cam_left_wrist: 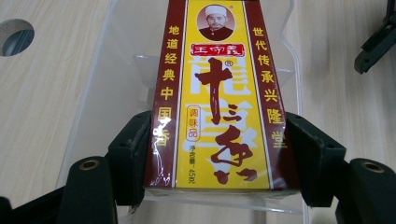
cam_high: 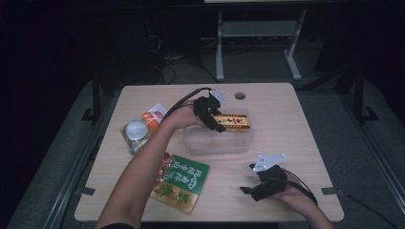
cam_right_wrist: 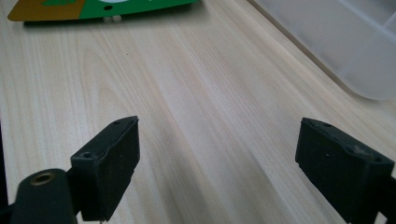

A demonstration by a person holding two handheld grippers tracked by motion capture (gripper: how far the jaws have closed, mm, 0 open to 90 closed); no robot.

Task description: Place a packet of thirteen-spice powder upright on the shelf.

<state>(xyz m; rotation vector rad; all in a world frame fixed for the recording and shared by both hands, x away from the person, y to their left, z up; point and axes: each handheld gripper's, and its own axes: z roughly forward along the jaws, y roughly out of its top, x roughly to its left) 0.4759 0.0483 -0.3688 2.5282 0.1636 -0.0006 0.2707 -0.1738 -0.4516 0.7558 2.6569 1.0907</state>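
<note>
My left gripper (cam_high: 216, 120) is clamped on the yellow-and-maroon spice box (cam_high: 232, 122), pads pressing both long sides near its close end; in the left gripper view the box (cam_left_wrist: 219, 98) runs straight away from me between the black jaws, printed face up. Landmark is the clear plastic tub (cam_high: 217, 143), mid-table. The box sits over the tub's far half, lying roughly level along the tub's length, and I see the tub's clear rim (cam_left_wrist: 93, 93) under and on both sides of the box. I can't tell whether the box bottom touches the tub floor or hangs just above it.

My right gripper (cam_high: 250, 183) is near the tub's front right corner, low over the bare wood table (cam_high: 286, 119), jaws spread wide with nothing between them; in the right gripper view just wood grain shows between the pads (cam_right_wrist: 112, 163), with the tub's wall (cam_right_wrist: 336, 46) up at the right.

Left and front of the tub: the green-and-gold sachet (cam_high: 184, 183) lies flat, partly under my left forearm. Farther left of the tub: an orange-and-white packet (cam_high: 153, 117) with a clear round-lidded thing (cam_high: 135, 131) touching it. A round hole (cam_high: 240, 95) in the tabletop lies just behind the tub.
</note>
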